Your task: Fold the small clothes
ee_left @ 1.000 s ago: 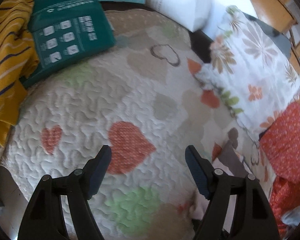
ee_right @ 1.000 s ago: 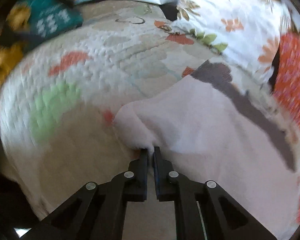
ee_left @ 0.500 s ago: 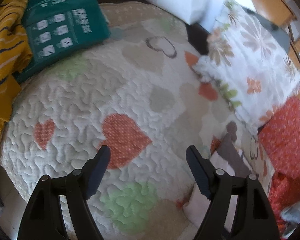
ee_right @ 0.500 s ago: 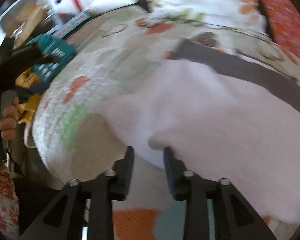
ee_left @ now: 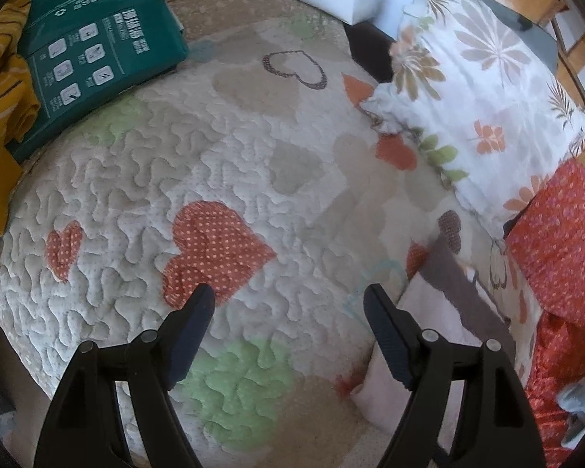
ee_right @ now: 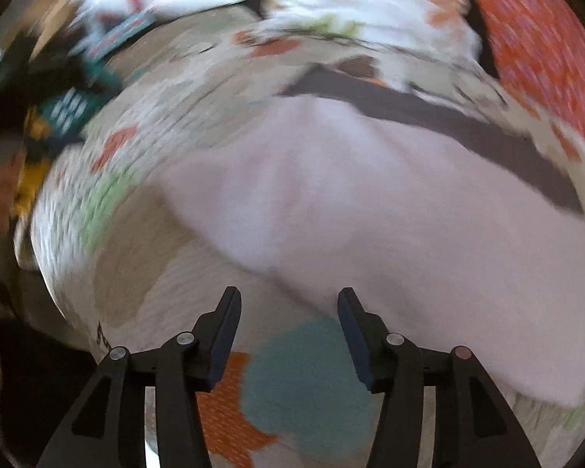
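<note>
Left wrist view: left gripper [ee_left: 288, 298] spread wide, empty, above heart-patterned quilt [ee_left: 222, 163]; pale pink garment [ee_left: 440, 335] with grey-brown band at 4 o'clock; green package [ee_left: 93, 58] at 10 o'clock.

Right wrist view, blurred: right gripper [ee_right: 288, 300] spread, empty; pale pink garment [ee_right: 370, 210] lies flat from centre to 3 o'clock.
</note>
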The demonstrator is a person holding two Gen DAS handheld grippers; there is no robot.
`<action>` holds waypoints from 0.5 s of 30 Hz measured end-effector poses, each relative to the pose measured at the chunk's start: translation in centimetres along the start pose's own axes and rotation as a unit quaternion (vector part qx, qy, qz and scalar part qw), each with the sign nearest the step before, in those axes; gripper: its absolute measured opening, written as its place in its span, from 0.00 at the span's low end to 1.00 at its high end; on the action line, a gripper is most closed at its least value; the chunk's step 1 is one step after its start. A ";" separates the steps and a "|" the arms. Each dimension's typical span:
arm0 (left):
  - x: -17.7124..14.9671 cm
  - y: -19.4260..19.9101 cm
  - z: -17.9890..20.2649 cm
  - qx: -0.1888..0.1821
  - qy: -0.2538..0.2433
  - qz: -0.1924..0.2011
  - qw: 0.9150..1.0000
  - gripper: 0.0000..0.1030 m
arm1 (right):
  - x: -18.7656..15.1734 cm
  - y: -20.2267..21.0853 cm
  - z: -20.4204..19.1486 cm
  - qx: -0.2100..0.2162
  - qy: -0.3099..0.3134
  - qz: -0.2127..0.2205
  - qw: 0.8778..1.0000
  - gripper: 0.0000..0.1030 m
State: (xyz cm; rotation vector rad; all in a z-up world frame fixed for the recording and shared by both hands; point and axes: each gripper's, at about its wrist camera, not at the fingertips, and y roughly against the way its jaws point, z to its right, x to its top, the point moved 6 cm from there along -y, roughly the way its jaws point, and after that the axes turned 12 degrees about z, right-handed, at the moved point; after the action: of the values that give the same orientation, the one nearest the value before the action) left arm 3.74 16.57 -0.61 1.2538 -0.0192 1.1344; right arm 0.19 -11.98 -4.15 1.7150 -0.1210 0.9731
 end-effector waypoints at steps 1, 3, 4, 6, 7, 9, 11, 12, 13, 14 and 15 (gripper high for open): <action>0.2 0.1 -0.3 0.001 0.003 0.003 1.000 0.76 | 0.0 -0.3 -1.0 -0.008 0.022 0.004 1.000 0.54; 0.6 0.3 -0.8 0.002 0.011 0.006 1.000 0.76 | 0.2 -1.4 -3.5 -0.037 0.089 0.014 0.995 0.54; 0.8 0.4 -1.1 0.002 0.017 0.008 1.000 0.76 | 0.3 -2.0 -4.3 -0.056 0.117 0.020 0.991 0.54; 1.1 0.5 -1.7 0.002 0.028 0.007 1.000 0.76 | 0.9 -3.4 -5.6 -0.111 0.179 0.040 0.977 0.54; 1.2 0.5 -1.9 0.000 0.034 0.006 0.999 0.76 | 1.5 -3.9 -6.0 -0.132 0.199 0.054 0.970 0.54; 1.4 0.5 -2.2 -0.001 0.040 0.004 0.999 0.76 | 2.5 -4.9 -6.7 -0.152 0.217 0.063 0.962 0.43; 1.4 0.5 -2.3 -0.001 0.041 0.004 0.999 0.76 | 3.3 -6.1 -7.1 -0.160 0.221 0.056 0.961 0.38; 1.4 0.5 -2.3 -0.001 0.042 0.003 0.999 0.76 | 3.7 -6.6 -7.1 -0.164 0.218 0.054 0.961 0.34; 1.4 0.5 -2.3 -0.001 0.042 0.003 0.999 0.76 | 3.9 -7.0 -7.2 -0.165 0.213 0.053 0.962 0.31; 1.4 0.4 -2.4 0.000 0.044 0.002 0.999 0.76 | 4.1 -7.2 -7.2 -0.161 0.205 0.051 0.964 0.26; 1.4 0.4 -2.4 0.001 0.046 0.002 0.999 0.76 | 4.3 -7.2 -6.9 -0.153 0.189 0.050 0.969 0.21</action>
State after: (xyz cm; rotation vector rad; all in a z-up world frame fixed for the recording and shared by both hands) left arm 2.83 19.18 -0.45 1.2027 0.0487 1.1947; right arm 3.07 -1.72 -6.40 1.2304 -0.1023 1.2693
